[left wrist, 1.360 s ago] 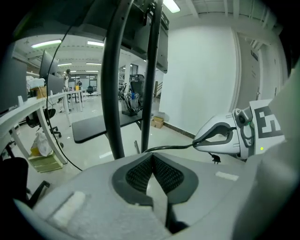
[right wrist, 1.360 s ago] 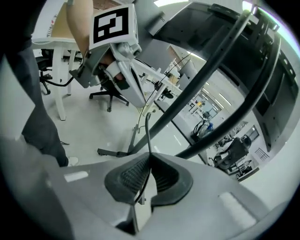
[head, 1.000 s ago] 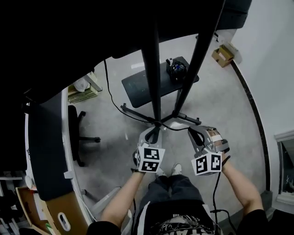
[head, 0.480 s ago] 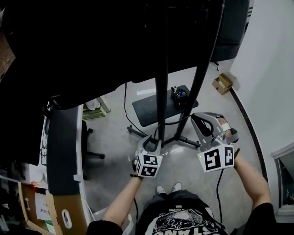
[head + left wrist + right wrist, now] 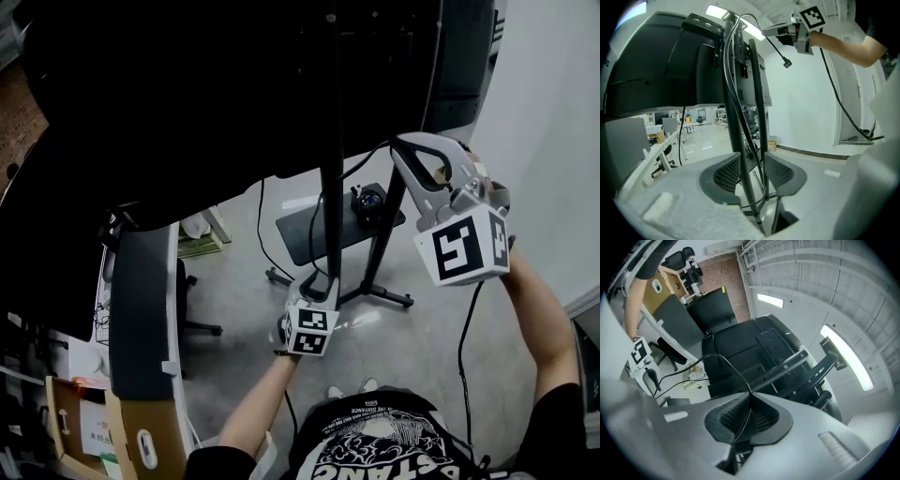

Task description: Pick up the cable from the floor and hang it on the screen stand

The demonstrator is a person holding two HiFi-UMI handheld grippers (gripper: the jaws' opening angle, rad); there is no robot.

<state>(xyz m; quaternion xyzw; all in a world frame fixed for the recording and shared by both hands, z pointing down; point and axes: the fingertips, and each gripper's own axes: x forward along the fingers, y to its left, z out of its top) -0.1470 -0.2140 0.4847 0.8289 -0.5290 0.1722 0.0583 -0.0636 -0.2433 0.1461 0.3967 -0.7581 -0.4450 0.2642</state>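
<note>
The thin black cable (image 5: pixel 311 234) runs from my raised right gripper (image 5: pixel 397 142) down along the screen stand's pole (image 5: pixel 333 225). That gripper is shut on the cable (image 5: pixel 723 361), pinched between its jaws (image 5: pixel 749 401) just behind the big black screen (image 5: pixel 750 352). The cable's plug end (image 5: pixel 786 63) dangles free below the right gripper (image 5: pixel 797 33). My left gripper (image 5: pixel 319 279) sits low at the pole. It is open (image 5: pixel 752 169), with the pole (image 5: pixel 736 117) and a strand of cable passing between the pads, neither pressed.
The stand's feet (image 5: pixel 380 292) spread on the grey floor. A black mat (image 5: pixel 309 225) with a dark object lies behind them. A desk (image 5: pixel 141 309), an office chair (image 5: pixel 192 305) and cardboard boxes (image 5: pixel 84 422) stand at left. A white wall is at right.
My right gripper has risen from floor level to the back of the screen, pulling the cable up. The left gripper stayed low by the pole and let go of the cable.
</note>
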